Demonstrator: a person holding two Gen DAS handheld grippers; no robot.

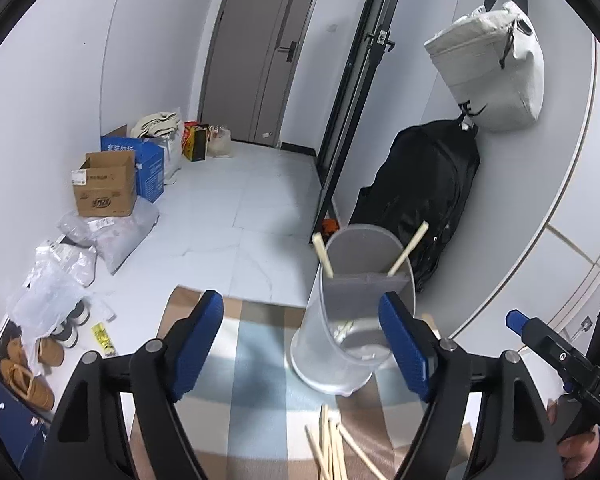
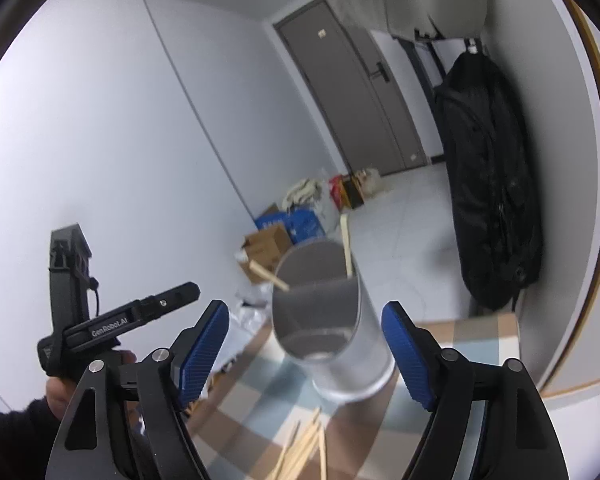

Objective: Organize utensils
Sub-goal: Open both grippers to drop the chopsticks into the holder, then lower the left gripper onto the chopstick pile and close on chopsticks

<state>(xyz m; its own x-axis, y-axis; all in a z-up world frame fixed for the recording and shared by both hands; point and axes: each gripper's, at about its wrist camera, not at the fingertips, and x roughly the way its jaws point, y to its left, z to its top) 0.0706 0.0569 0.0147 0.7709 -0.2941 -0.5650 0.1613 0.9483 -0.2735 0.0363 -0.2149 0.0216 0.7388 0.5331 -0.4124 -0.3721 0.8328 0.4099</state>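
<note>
A clear plastic utensil holder (image 1: 346, 332) with a grey divider stands on the checked tablecloth (image 1: 256, 364). Two wooden chopsticks (image 1: 408, 248) lean inside it. A pile of loose chopsticks (image 1: 332, 448) lies on the cloth just in front of the holder. My left gripper (image 1: 302, 344) is open and empty, with the holder near its right finger. In the right wrist view the holder (image 2: 336, 328) stands between the spread fingers of my right gripper (image 2: 306, 350), which is open and empty. The loose chopsticks (image 2: 300, 448) lie below it.
The right gripper (image 1: 556, 352) shows at the right edge of the left view; the left gripper (image 2: 116, 324) shows at the left of the right view. A black bag (image 1: 424, 192) hangs on the wall behind the holder. Boxes (image 1: 104, 184) and shoes (image 1: 32, 376) lie on the floor to the left.
</note>
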